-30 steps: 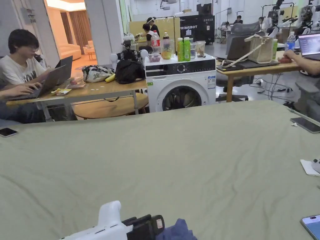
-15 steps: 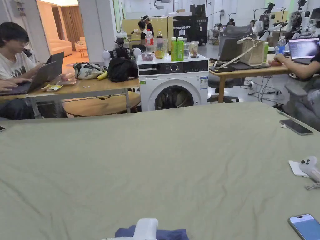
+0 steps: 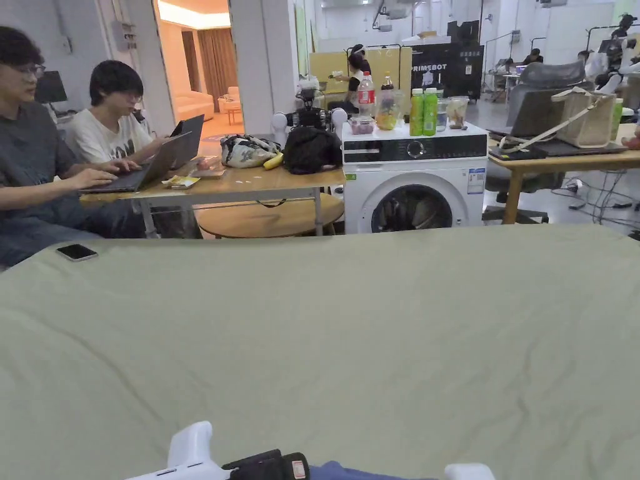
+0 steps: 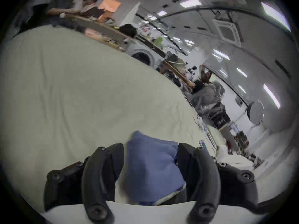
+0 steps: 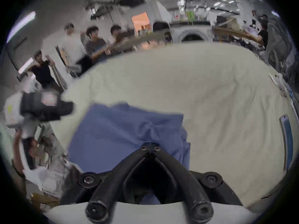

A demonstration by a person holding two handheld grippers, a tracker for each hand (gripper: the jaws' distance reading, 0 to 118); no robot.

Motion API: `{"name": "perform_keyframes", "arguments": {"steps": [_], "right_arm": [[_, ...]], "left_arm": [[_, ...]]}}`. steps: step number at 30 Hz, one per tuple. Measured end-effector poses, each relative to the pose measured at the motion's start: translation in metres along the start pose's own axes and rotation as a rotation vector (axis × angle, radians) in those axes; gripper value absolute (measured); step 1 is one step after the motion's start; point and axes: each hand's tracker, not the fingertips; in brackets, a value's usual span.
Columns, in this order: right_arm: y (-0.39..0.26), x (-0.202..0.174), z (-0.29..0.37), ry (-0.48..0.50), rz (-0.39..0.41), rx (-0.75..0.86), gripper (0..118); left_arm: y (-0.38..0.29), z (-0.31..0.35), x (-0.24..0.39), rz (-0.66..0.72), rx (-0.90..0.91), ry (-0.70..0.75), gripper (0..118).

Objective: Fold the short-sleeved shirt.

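One wide table under a pale green cloth (image 3: 350, 325) fills the lower two thirds of the head view. Beyond it, at upper centre, stands one white washing machine (image 3: 414, 177) with two green bottles (image 3: 423, 111) on top. At upper left, two people sit at one wooden desk, and one dark phone (image 3: 76, 252) lies on the cloth's left edge.

One blue shirt (image 5: 129, 135) (bunched, edges blurred) lies at the cloth's near edge, bottom centre. The right gripper (image 5: 150, 147) has its jaws pressed together on the fabric. The left gripper (image 4: 150, 148) has its jaws spread with a fold of shirt between them, apparently not squeezed.
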Motion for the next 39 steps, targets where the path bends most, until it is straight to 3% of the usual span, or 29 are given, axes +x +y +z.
{"name": "perform_keyframes", "arguments": {"steps": [1,3,5,6,10,11,12,15,17,22,24,27,30,33,35,39], "right_arm": [[-0.007,0.005,-0.011,0.02,-0.004,-0.016,0],[-0.015,0.016,0.003,0.094,-0.077,0.129,0],[-0.019,0.026,0.004,0.133,-0.186,0.099,0],[-0.019,0.027,0.003,0.14,-0.193,0.1,0],[-0.012,0.023,0.003,0.123,-0.15,0.079,0],[-0.012,0.021,0.003,0.115,-0.134,0.079,0],[-0.013,0.02,0.001,0.108,-0.124,0.083,0],[-0.019,0.017,0.001,0.093,-0.109,0.109,0],[-0.023,0.015,0.001,0.085,-0.1,0.127,0],[-0.01,-0.002,0.013,0.04,-0.041,0.104,0],[-0.001,-0.02,0.026,0.049,0.007,0.167,0],[0.026,-0.059,0.032,0.215,0.015,0.256,0],[0.064,-0.113,0.011,0.305,0.114,0.247,0],[0.099,-0.18,-0.032,0.316,0.266,0.278,0],[0.118,-0.216,-0.06,0.306,0.298,0.306,0],[0.148,-0.265,-0.116,0.325,0.323,0.295,0]], "left_arm": [[-0.001,0.0,-0.009,0.03,-0.01,0.009,69],[-0.001,-0.001,-0.019,0.038,-0.025,-0.005,69],[-0.003,-0.01,-0.022,0.059,-0.044,-0.032,69],[-0.003,-0.018,-0.022,0.073,-0.066,-0.061,69],[-0.008,-0.052,-0.02,0.084,-0.13,-0.095,67],[-0.011,-0.06,-0.018,0.063,-0.151,-0.041,44],[-0.014,-0.068,-0.018,0.062,-0.18,-0.015,37],[-0.029,-0.081,-0.024,0.141,-0.213,-0.102,36],[-0.037,-0.077,-0.023,0.103,-0.156,-0.043,35],[-0.03,-0.057,-0.023,0.142,-0.136,-0.101,35],[-0.024,-0.037,-0.02,0.134,-0.078,-0.103,35],[-0.001,0.009,-0.037,0.142,0.003,-0.051,35],[0.025,0.069,-0.075,0.16,0.129,0.049,35],[0.052,0.131,-0.139,0.22,0.237,0.198,35],[0.067,0.166,-0.181,0.267,0.254,0.296,35],[0.091,0.208,-0.25,0.302,0.296,0.336,41]]}}
